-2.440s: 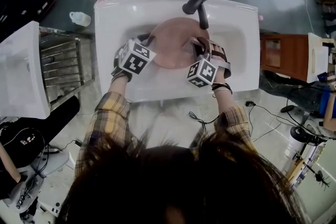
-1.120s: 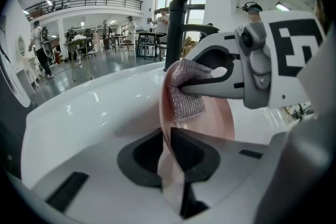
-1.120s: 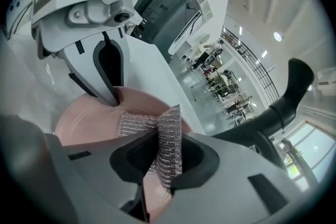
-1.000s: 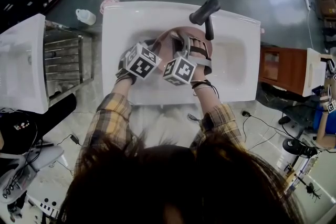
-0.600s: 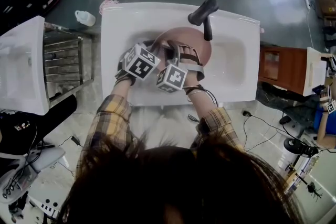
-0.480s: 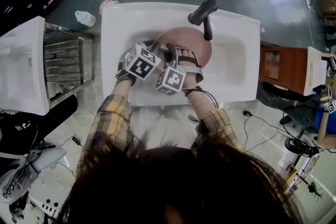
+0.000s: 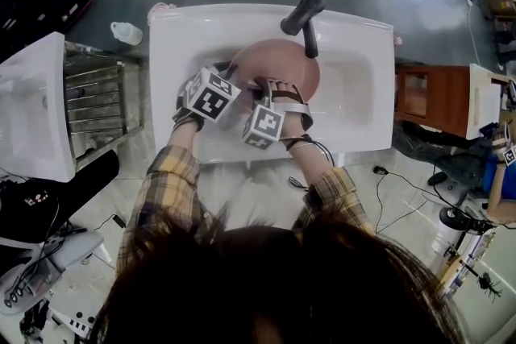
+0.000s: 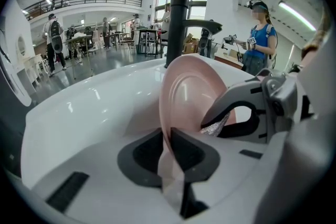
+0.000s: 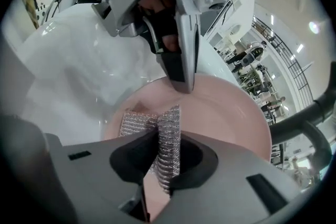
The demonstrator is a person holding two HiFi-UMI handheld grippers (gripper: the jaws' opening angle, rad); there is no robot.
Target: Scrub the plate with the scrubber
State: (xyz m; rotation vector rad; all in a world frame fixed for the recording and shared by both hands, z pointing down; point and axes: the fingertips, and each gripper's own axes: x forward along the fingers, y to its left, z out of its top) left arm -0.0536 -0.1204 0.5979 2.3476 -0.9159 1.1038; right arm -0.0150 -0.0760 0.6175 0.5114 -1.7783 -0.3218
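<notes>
A pink plate (image 7: 282,60) stands tilted in the white sink (image 7: 359,93), under the black faucet (image 7: 301,12). My left gripper (image 7: 230,75) is shut on the plate's left rim; in the left gripper view the plate (image 8: 191,94) rises on edge from between the jaws of that gripper (image 8: 167,136). My right gripper (image 7: 260,91) is shut on a silver mesh scrubber (image 9: 164,136), which lies against the plate's face (image 9: 231,113) close to the left gripper's jaws. The scrubber (image 8: 214,126) also shows in the left gripper view, on the plate's lower part.
A metal dish rack (image 7: 97,101) and a second white basin (image 7: 28,109) stand left of the sink. A small plastic bottle (image 7: 126,32) lies on the floor behind the rack. A wooden cabinet (image 7: 419,89) is at the right. Cables run over the floor near my feet.
My right gripper has carried the scrubber from the plate's right side across its face to the lower left, next to the left gripper. The left gripper has kept its hold on the rim.
</notes>
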